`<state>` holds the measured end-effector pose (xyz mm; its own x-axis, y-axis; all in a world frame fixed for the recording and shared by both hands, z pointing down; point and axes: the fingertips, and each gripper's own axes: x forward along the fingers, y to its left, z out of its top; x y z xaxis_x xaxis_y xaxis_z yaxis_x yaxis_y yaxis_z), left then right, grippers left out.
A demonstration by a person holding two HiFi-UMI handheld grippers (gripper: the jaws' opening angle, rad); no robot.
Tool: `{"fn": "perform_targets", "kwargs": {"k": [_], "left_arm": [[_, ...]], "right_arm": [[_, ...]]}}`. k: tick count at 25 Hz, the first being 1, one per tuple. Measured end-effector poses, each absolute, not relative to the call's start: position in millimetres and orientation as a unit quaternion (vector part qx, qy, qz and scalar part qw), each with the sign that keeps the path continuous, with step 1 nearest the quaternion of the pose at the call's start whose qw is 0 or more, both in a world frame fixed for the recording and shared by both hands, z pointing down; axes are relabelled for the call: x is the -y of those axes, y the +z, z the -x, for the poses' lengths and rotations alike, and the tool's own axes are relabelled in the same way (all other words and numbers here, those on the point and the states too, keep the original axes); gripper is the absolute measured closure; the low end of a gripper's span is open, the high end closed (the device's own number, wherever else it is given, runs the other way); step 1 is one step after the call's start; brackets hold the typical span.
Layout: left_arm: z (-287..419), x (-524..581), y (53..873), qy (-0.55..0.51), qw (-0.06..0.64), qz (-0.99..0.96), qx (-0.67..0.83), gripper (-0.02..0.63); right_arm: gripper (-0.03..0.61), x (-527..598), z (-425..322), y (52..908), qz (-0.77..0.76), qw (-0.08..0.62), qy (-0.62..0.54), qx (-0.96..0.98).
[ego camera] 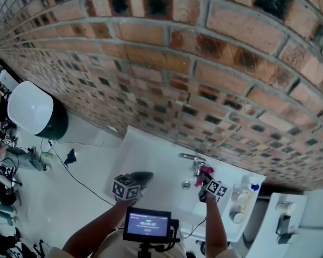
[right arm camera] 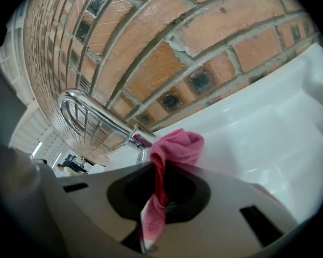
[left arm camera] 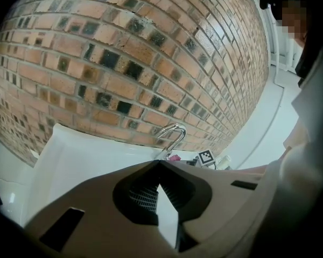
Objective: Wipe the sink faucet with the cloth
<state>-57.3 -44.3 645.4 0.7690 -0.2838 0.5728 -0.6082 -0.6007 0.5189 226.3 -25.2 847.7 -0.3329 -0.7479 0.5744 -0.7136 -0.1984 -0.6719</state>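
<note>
Cloth pinched in the right gripper, up at the faucet's base.

The right gripper (right arm camera: 159, 168) has its jaws clamped on a pink cloth (right arm camera: 175, 149), whose bunched end stands out past the tips. The faucet (right arm camera: 97, 117) rises at about 10 o'clock from that bunch, and the cloth sits just against its foot, though actual contact cannot be made out. I judge the wiping to be at its start, with the arched spout and the rest of the body left to do. The left gripper (left arm camera: 159, 164) has its jaws pressed together on nothing and hangs over the sink (ego camera: 151, 155) at 9 o'clock of the right one, well clear of the faucet. Bottles (ego camera: 239, 198) crowd the ledge at 3 o'clock, and the brick wall (ego camera: 204, 63) stands close behind the spout, so the back side looks tight.
</note>
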Motion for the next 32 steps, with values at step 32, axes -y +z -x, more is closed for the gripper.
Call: {"fn": "perform_targets", "kwargs": {"k": [32], "left_arm": [[36.3,43.7,658.0,0.227,0.378,-0.866,0.237,0.614]], "right_arm": [[0.532,20.6,-234.2,850.2,0.583,0.022,-0.520,-0.624]]}}
